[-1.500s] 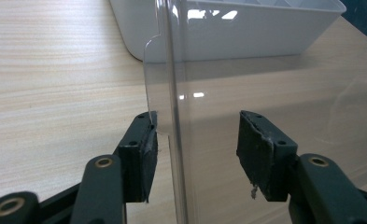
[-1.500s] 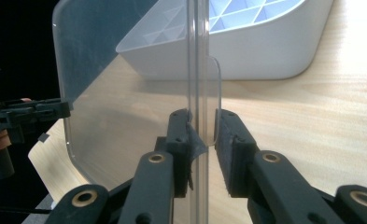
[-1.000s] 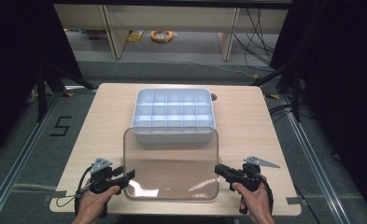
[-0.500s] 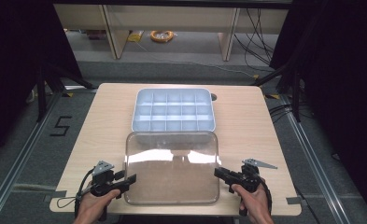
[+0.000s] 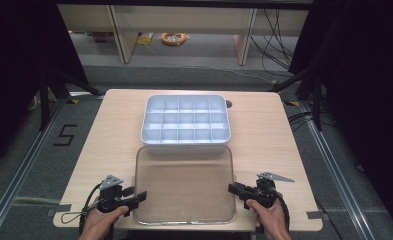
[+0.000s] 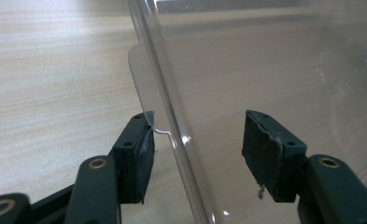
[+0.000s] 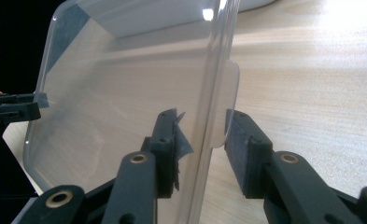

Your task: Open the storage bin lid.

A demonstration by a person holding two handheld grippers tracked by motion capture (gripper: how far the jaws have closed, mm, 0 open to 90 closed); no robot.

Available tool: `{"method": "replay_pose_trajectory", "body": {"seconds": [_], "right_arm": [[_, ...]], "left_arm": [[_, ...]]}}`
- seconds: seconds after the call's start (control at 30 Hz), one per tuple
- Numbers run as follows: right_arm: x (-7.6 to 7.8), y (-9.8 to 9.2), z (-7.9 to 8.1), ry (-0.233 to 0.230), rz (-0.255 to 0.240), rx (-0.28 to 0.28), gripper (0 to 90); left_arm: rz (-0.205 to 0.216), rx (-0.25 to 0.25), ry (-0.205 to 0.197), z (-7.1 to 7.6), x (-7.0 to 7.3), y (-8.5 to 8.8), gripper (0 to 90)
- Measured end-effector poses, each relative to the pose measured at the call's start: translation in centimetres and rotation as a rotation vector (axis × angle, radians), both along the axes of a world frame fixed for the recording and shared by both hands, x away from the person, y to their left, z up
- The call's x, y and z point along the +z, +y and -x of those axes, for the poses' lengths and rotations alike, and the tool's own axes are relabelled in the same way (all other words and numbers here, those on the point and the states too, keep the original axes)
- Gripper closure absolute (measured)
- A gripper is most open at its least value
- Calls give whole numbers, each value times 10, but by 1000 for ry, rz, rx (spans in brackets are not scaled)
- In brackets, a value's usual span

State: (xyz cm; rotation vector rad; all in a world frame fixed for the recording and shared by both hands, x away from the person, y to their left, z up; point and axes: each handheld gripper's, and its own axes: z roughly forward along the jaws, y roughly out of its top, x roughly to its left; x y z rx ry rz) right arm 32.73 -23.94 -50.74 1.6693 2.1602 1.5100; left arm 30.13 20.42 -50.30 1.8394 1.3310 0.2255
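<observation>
A clear plastic lid [image 5: 184, 185] lies flat on the wooden table, just in front of a white tray [image 5: 184, 142] divided into several compartments. My left gripper [image 5: 141, 196] is at the lid's left edge near the front corner. Its jaws have just been opening. In the left gripper view the lid's rim [image 6: 172, 135] runs between the pads [image 6: 139, 154] with gaps on both sides. My right gripper [image 5: 232, 188] is at the lid's right edge and its jaws have also been opening. The lid's rim and tab [image 7: 225, 102] stand loose between its pads [image 7: 239, 144].
Bare tabletop [image 5: 109, 130] lies on both sides of the tray and lid. A small round hole [image 5: 228, 103] sits by the tray's far right corner. Beyond the table stand shelf units with a yellow coil [image 5: 173, 38] on the floor. The table's front edge is close under both hands.
The lid, earlier raised over the tray's front edge, has come down toward the person and now rests flat on the table. Both grippers sank with it, and their jaws have parted.
</observation>
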Motion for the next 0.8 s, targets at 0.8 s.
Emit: {"method": "replay_pose_trajectory", "body": {"seconds": [0.8], "right_arm": [[-7, 4, -3, 47, 58, 8, 592]], "left_arm": [[-11, -17, 48, -5, -11, 1, 405]]}}
